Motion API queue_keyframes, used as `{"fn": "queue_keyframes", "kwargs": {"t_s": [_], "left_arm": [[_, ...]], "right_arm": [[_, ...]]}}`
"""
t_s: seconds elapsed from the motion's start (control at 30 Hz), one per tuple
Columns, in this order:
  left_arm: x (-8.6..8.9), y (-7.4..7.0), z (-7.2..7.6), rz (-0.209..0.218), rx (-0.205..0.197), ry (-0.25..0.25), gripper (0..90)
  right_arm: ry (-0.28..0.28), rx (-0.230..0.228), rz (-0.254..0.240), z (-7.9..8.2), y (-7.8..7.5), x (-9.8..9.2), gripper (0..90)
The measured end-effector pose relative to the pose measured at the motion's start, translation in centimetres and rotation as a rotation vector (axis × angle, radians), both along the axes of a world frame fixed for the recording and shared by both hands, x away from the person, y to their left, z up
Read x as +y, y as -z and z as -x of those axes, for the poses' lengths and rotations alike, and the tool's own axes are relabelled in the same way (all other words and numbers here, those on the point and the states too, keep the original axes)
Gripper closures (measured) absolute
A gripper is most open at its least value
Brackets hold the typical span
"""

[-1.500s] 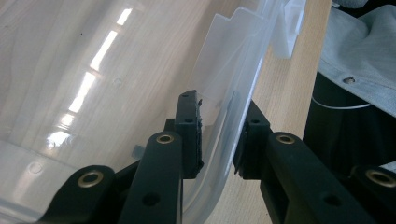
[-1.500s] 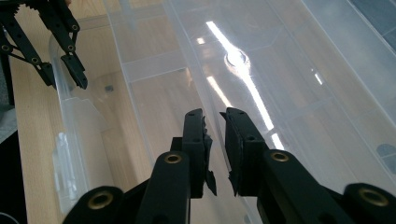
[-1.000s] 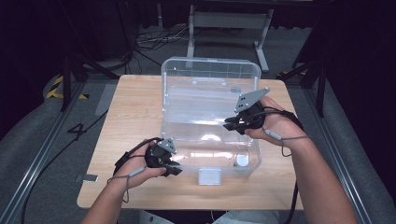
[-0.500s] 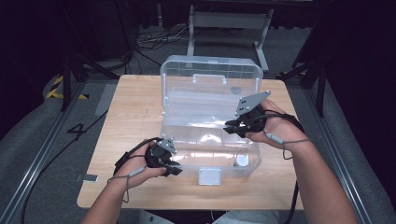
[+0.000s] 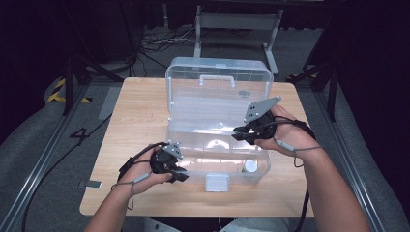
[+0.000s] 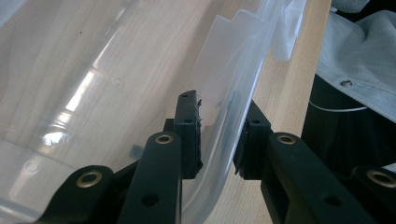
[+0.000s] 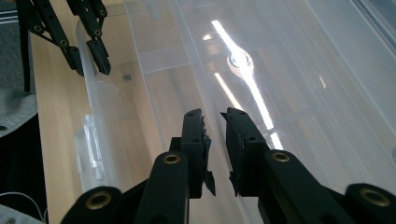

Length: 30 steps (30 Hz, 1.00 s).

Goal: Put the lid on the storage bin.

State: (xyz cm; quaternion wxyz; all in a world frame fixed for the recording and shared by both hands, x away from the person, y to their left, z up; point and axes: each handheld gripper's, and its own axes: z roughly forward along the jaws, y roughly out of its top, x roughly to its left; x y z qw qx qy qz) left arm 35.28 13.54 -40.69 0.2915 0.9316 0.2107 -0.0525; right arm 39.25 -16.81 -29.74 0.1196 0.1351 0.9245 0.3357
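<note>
A clear plastic box [image 5: 193,113] stands on the wooden table with its lid [image 5: 217,67] up at the back. My left gripper [image 5: 181,173] is at the box's front left corner. Its jaws straddle the front wall [image 6: 243,84], one inside and one outside, and my left gripper [image 6: 222,105] is shut on that rim. My right gripper [image 5: 238,132] hovers over the right part of the box. In its own view my right gripper [image 7: 215,113] has a narrow gap between the pads and nothing in it, above the clear bottom [image 7: 280,70]. The left gripper [image 7: 91,70] appears there too, astride the wall.
A small white round thing [image 5: 250,166] lies in the box's front right corner. A white latch [image 5: 217,182] hangs from the front wall. Bare wood [image 5: 140,111] lies left of the box. Cables and a metal stand [image 5: 237,21] are on the floor behind the table.
</note>
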Motion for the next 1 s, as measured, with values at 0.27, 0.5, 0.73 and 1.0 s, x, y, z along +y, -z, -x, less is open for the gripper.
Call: {"fn": "queue_keyframes", "kwargs": {"t_s": [0.27, 0.5, 0.73, 1.0], "left_arm": [[-0.05, -0.02, -0.09, 0.000, 0.007, -0.003, 74.4], [-0.08, -0.03, -0.13, 0.000, 0.020, -0.009, 74.3], [-0.11, -0.10, -0.18, -0.006, 0.039, -0.022, 73.9], [-0.14, -0.10, -0.25, -0.008, 0.045, -0.022, 73.9]], "right_arm": [[-0.004, 0.005, -0.001, 0.23, 0.11, -0.01, 77.4], [-0.005, 0.000, -0.001, 0.47, 0.22, -0.04, 77.5], [-0.011, 0.004, -0.001, 0.71, 0.35, -0.07, 77.4], [-0.017, -0.002, -0.004, 0.99, 0.55, -0.19, 77.4]]}}
